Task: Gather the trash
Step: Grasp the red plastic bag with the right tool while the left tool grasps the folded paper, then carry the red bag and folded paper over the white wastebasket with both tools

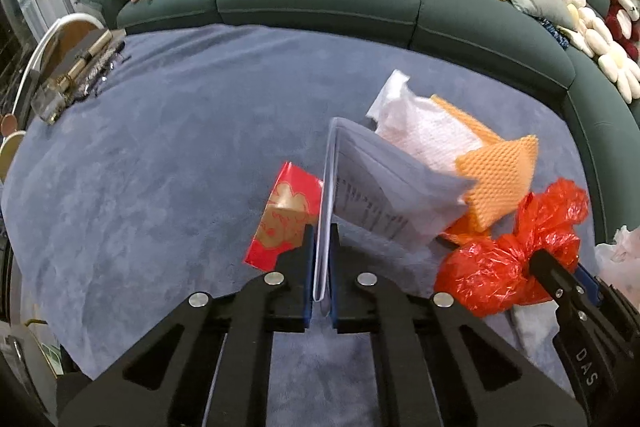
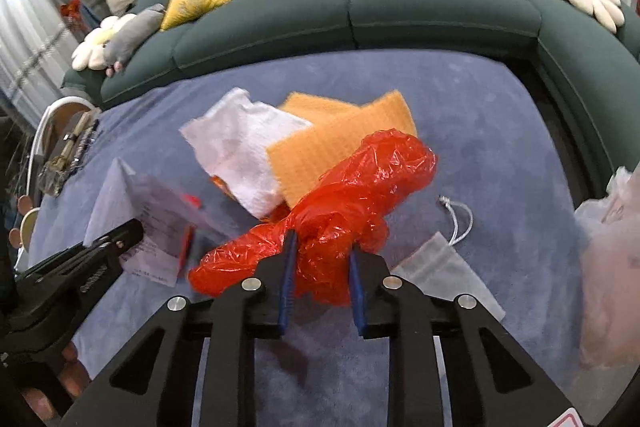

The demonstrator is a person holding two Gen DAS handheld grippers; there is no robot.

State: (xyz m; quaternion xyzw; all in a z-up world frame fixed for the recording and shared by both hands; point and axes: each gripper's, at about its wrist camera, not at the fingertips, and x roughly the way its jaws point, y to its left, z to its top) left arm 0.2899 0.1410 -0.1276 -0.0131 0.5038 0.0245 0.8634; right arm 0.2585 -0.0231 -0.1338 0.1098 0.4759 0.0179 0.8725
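Jaws of left gripper (image 1: 322,227) clamped on folded printed paper (image 1: 372,183), raised edge-up over blue-grey cloth-covered table (image 1: 160,147); jaws of right gripper (image 2: 322,247) closed onto crumpled red plastic bag (image 2: 340,187), beside white paper towel (image 2: 244,147), orange mesh cloth (image 2: 340,135) and red envelope (image 1: 286,215). Judged mid-pickup, both items gripped; next: lift clear and carry to pale plastic bag (image 2: 608,219) at right edge, contents not discernible.

White letters "DAS" stand on the right gripper (image 1: 576,269); the folded paper's (image 1: 372,195) print is unreadable.
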